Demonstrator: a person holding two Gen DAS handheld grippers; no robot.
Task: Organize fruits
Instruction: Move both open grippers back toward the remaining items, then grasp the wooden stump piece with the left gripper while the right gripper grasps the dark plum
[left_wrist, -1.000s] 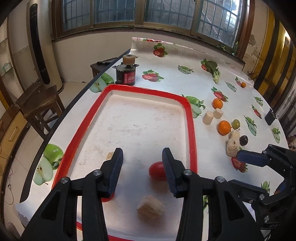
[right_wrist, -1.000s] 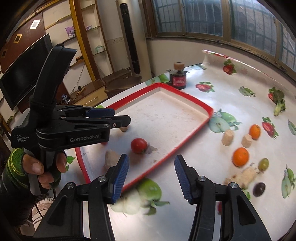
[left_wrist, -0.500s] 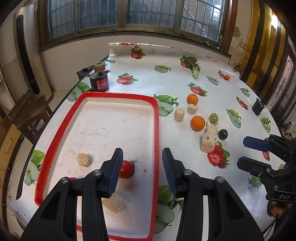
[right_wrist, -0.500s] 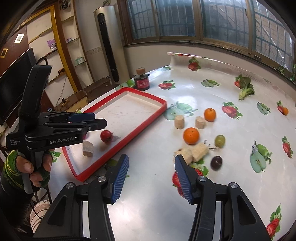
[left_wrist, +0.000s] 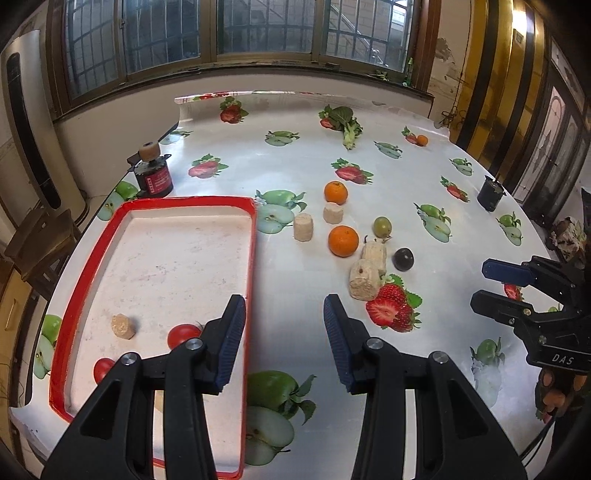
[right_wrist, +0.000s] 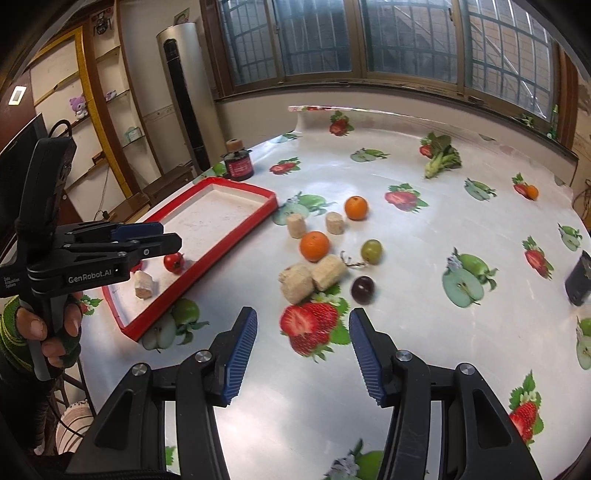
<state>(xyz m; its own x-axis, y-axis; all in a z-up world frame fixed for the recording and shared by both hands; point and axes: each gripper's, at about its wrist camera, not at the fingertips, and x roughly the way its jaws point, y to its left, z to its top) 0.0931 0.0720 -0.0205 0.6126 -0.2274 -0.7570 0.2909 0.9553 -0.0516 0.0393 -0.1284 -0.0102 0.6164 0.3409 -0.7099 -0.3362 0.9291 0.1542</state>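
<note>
A red-rimmed white tray holds two red tomatoes and a beige cork-like chunk. On the cloth to its right lie two oranges, a green grape, a dark plum and several beige chunks. My left gripper is open and empty over the tray's right rim. My right gripper is open and empty, short of the plum and the near orange.
A dark jar with a cork lid stands behind the tray. A dark cup stands at the far right. A small orange and a toy leafy vegetable lie far back. A wooden chair stands left of the table.
Both grippers have pulled back and swung right, away from the tray toward the loose fruit. The tomato left in the tray now lies left of my left gripper. Both stay open.
</note>
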